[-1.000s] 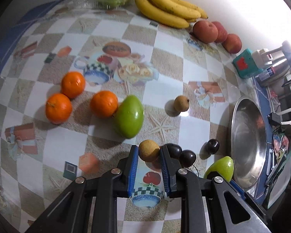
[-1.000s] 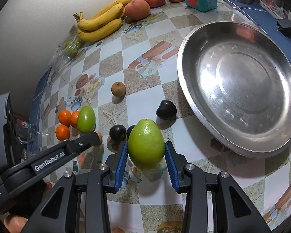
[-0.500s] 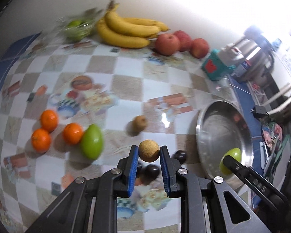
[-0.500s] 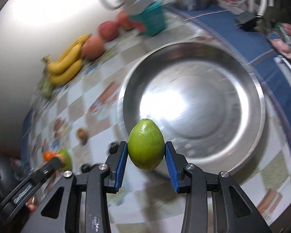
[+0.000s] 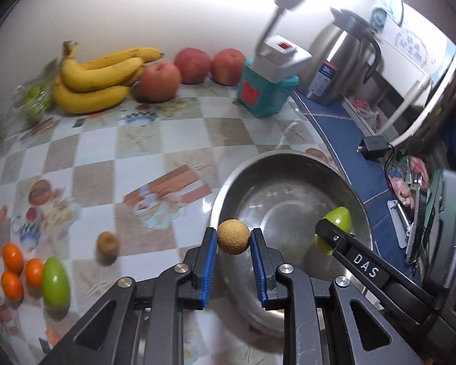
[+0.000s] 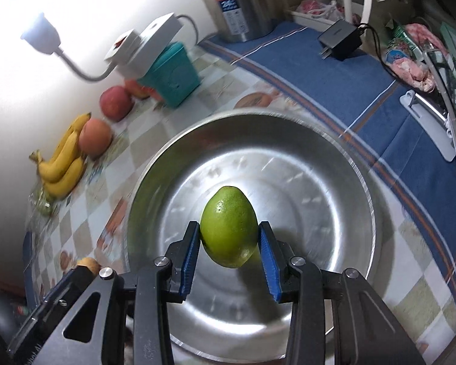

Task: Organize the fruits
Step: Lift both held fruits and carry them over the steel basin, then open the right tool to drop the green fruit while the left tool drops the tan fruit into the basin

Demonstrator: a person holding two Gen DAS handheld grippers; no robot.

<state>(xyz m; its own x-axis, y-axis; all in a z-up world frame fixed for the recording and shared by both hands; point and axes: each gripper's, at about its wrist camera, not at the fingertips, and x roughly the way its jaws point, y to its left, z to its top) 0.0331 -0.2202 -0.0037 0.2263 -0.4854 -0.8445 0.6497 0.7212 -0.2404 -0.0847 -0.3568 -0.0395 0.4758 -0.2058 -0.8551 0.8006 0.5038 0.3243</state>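
Observation:
My left gripper is shut on a small round tan fruit, held at the near left rim of the steel bowl. My right gripper is shut on a green mango, hanging over the middle of the steel bowl. From the left wrist view that mango shows over the bowl's right side. On the table lie a second green mango, three oranges, another brown fruit, bananas and apples.
A teal box with a white lamp base on it stands at the wall, a steel kettle beside it. A black charger and clutter lie on the blue cloth to the right. A bag of green fruit sits far left.
Both grippers have swung right with their fruits: the green mango went from above the table to over the bowl's middle, and the tan fruit from over the dark fruits to the bowl's rim.

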